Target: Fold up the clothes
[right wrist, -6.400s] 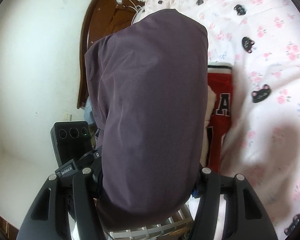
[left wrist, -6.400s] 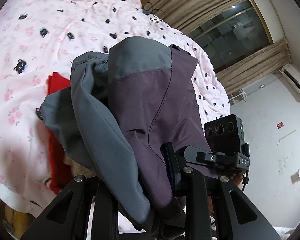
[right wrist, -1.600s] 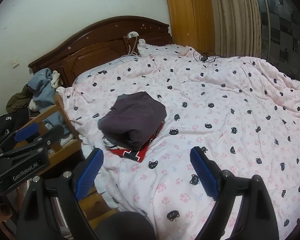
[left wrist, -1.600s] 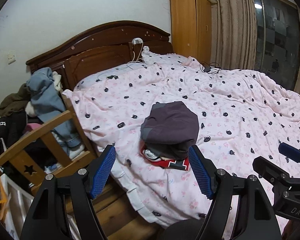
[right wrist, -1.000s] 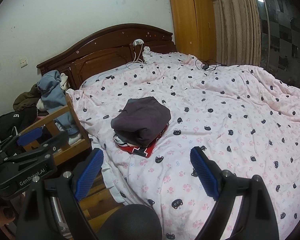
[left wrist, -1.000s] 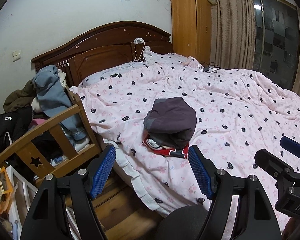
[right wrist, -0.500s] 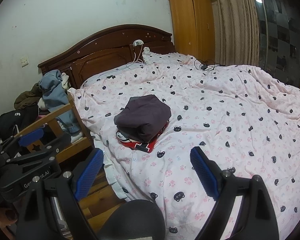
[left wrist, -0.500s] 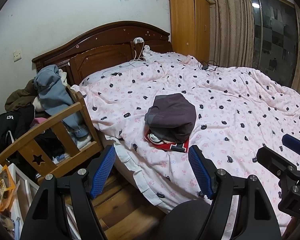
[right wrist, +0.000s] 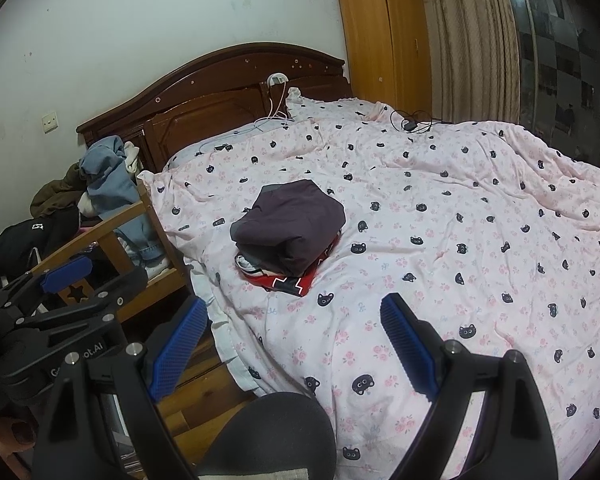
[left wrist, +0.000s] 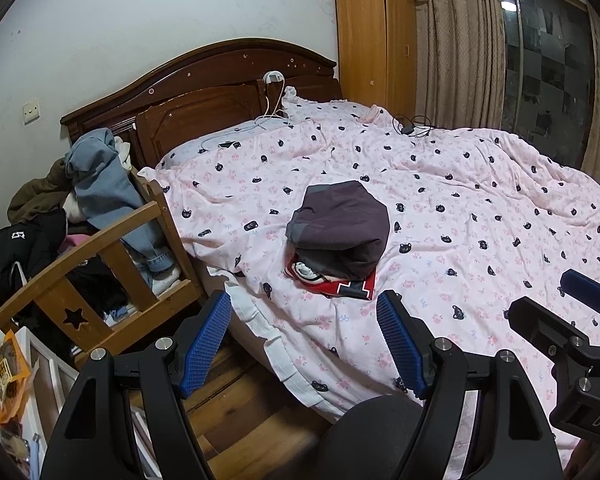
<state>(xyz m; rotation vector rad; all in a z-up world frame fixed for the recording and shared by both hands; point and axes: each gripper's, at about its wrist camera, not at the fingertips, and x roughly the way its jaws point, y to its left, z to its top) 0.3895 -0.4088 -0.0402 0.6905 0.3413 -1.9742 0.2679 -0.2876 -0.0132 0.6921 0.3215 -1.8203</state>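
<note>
A folded dark purple and grey garment [left wrist: 340,228] lies on top of a small stack with a red garment [left wrist: 350,286] at the bottom, near the left edge of the bed; the stack also shows in the right wrist view [right wrist: 290,232]. My left gripper [left wrist: 308,340] is open and empty, well back from the stack. My right gripper [right wrist: 294,340] is open and empty, also back from the bed edge. Each gripper shows at the edge of the other's view.
The bed has a pink cat-print cover [left wrist: 480,208] and a dark wooden headboard [left wrist: 204,96]. A wooden crib rail [left wrist: 100,256] with piled unfolded clothes [left wrist: 96,184] stands left. Charger cables [left wrist: 412,128] lie near the pillows. A wardrobe [left wrist: 376,44] and curtains stand behind.
Both grippers have let go of the purple garment, which now lies folded on the stack, and have pulled back from the bed. Over the last second they drifted slightly further back.
</note>
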